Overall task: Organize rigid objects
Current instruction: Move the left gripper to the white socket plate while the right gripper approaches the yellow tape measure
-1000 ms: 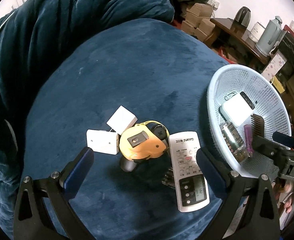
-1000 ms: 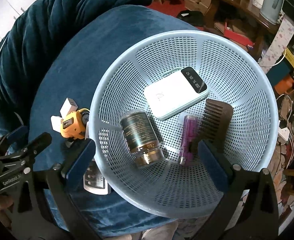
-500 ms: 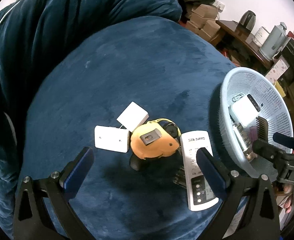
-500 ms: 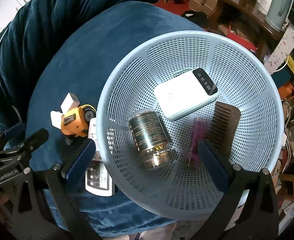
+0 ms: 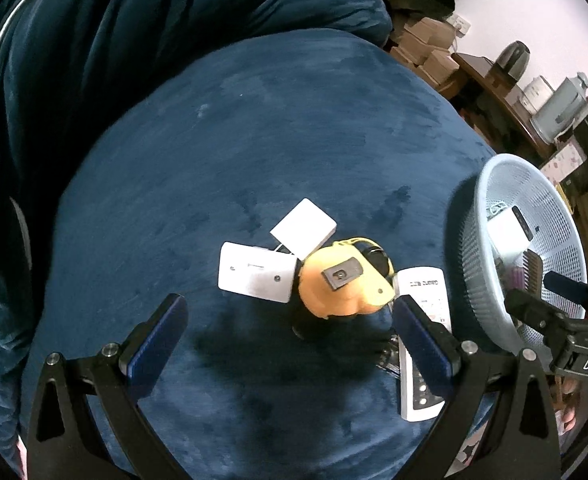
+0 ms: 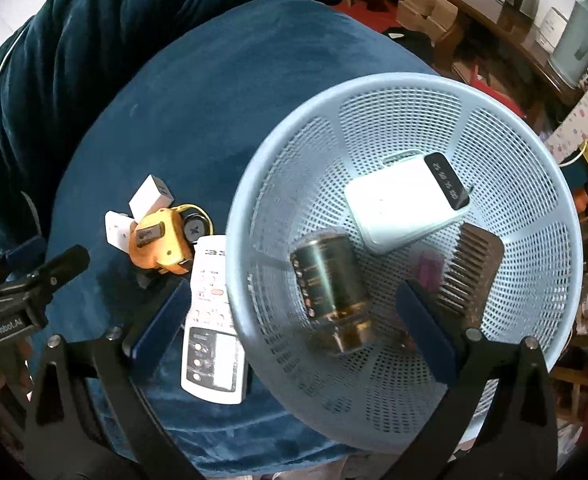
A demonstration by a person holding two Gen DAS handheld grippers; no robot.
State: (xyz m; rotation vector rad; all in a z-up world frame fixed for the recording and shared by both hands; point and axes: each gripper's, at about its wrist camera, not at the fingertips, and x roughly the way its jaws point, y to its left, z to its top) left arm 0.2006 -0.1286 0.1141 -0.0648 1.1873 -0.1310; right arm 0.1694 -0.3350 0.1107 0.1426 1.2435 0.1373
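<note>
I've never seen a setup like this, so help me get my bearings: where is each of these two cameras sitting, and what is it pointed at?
Left wrist view: mounted on the left gripper, looking down along its open fingers at the yellow tape measure and white boxes on the blue cushion; the right gripper shows at the edge.
Right wrist view: mounted on the right gripper, looking down into the blue basket; the left gripper shows at the edge.
Both show the tape measure, remote control and basket.
</note>
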